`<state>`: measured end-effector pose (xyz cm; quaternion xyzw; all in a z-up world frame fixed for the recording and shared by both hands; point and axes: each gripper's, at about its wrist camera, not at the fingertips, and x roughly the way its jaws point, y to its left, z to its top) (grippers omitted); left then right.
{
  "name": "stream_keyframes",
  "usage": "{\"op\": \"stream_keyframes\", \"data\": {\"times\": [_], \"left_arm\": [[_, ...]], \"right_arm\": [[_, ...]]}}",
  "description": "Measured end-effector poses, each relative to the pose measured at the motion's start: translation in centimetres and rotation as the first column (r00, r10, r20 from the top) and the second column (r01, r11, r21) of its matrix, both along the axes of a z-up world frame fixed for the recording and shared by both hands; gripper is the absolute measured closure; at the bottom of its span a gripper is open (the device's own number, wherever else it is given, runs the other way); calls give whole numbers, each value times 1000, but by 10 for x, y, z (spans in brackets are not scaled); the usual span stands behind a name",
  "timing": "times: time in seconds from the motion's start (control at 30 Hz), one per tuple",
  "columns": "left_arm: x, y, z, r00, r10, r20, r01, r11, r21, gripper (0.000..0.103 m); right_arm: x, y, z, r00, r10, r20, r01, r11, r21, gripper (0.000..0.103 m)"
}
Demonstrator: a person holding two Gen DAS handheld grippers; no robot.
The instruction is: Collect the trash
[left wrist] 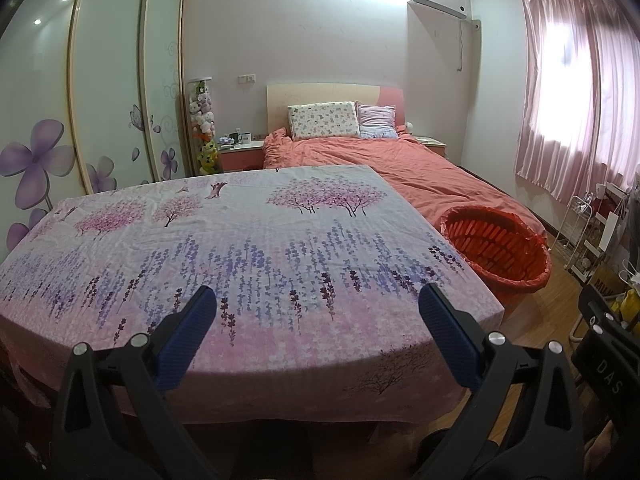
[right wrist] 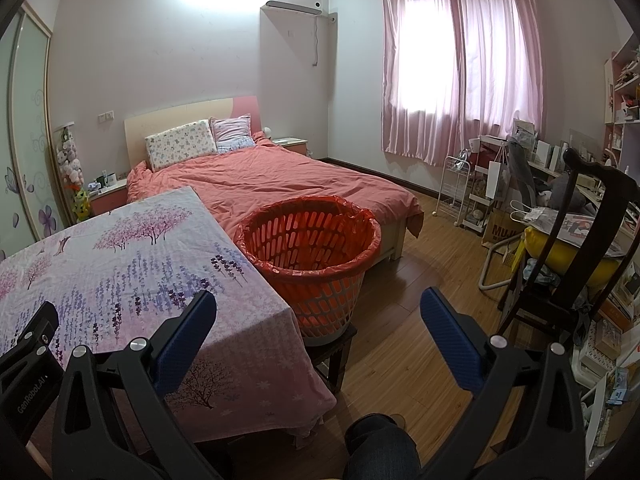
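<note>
Nearest in the left wrist view, the left gripper [left wrist: 318, 300] hangs over the near edge of the worktop [left wrist: 248, 240], its jaws spread wide with nothing between them. The worktop is draped in a cloth printed with pink trees and purple flower stalks, and its surface shows only that cloth.

In the right wrist view, the right gripper [right wrist: 318, 304] is held past the worktop's right near corner, above the wooden floor [right wrist: 404, 320]; its jaws are spread wide and empty too. A person's knee [right wrist: 380, 448] in dark trousers shows at the bottom edge.

Just beyond, the basket [right wrist: 308, 256], lined with a red bag, stands on a dark stool [right wrist: 340, 356], touching the worktop's right side. What lies inside it cannot be told.

Behind it lies the bed [right wrist: 280, 176] with a coral cover and two pillows. To the right, a dark wooden chair [right wrist: 568, 240] stands before cluttered shelves. Pink curtains [right wrist: 460, 68] hang on the far wall.
</note>
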<state>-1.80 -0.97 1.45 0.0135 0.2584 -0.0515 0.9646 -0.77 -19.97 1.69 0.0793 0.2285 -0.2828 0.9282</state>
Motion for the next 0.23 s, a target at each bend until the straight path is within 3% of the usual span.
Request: {"op": "stream_keyframes", "data": {"times": [0.23], "left_arm": [[1, -1, 0, 1000, 1, 0, -1, 1000, 0, 4]], "right_arm": [[0, 0, 0, 1000, 0, 0, 0, 1000, 0, 2]]}}
